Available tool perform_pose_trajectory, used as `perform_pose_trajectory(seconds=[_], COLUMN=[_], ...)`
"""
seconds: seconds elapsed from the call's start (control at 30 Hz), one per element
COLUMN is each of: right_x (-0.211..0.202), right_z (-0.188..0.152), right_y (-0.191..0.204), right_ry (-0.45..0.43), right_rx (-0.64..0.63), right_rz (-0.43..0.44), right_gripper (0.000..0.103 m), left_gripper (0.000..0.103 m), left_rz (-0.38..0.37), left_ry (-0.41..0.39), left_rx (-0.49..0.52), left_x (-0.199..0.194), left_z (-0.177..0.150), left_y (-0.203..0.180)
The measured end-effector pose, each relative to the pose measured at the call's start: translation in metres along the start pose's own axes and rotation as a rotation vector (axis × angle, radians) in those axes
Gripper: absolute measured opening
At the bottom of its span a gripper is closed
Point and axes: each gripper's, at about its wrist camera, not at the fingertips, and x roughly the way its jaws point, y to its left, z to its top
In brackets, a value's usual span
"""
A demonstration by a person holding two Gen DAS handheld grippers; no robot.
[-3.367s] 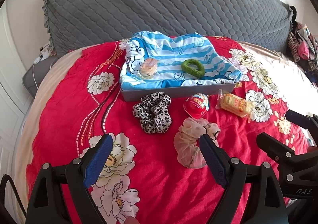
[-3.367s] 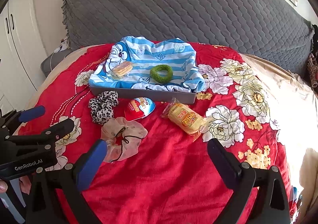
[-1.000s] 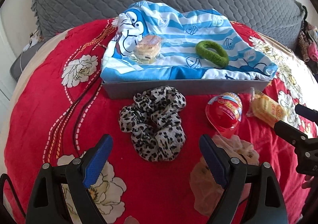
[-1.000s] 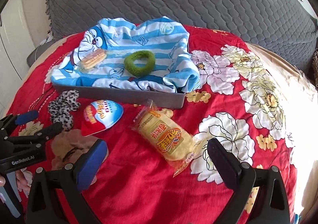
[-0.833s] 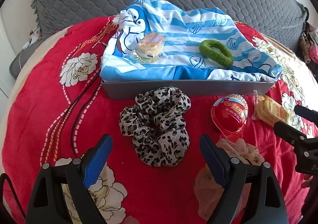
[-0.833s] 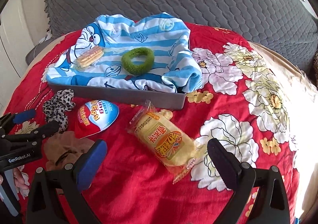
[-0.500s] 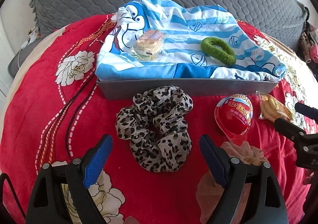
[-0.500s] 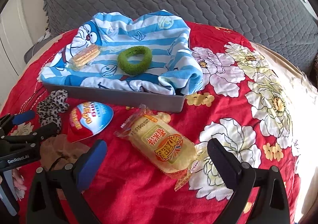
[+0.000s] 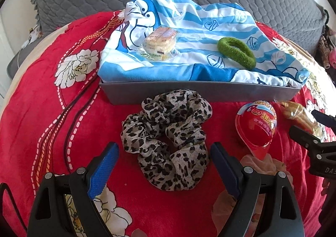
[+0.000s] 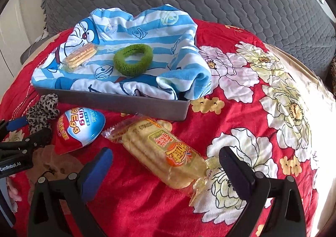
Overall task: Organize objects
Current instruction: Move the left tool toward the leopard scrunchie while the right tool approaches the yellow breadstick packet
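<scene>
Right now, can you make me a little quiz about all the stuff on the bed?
1. True or false: the green hair ring lies inside the grey tray.
2. Which thing sits between the open left tongs? A) the leopard scrunchie B) a toy car C) a spoon
3. Fill in: the yellow cracker packet lies on the red ____ blanket, between the open right tongs.

Key: 1 true; 2 A; 3 flowered.
</scene>
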Motion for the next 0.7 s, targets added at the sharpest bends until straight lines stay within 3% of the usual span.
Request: perform_pose_trajectory(seconds=[0.37, 0.7], right_x=[-0.001, 0.008], right_z=[0.001, -0.003], right_y=[0.004, 0.011], right_ry=[-0.033, -0.012], right_rx=[-0.007, -0.035], right_rz=[-0.001, -0.019], right_gripper=[0.102, 0.098], left_gripper=[0.089, 0.089], left_rz=[-0.001, 0.001], left_ry=[-0.018, -0.019], left_rx=[0.014, 0.015], left_x=[0.000, 0.003], left_z=[0.000, 0.000], left_y=[-0.003, -0.005])
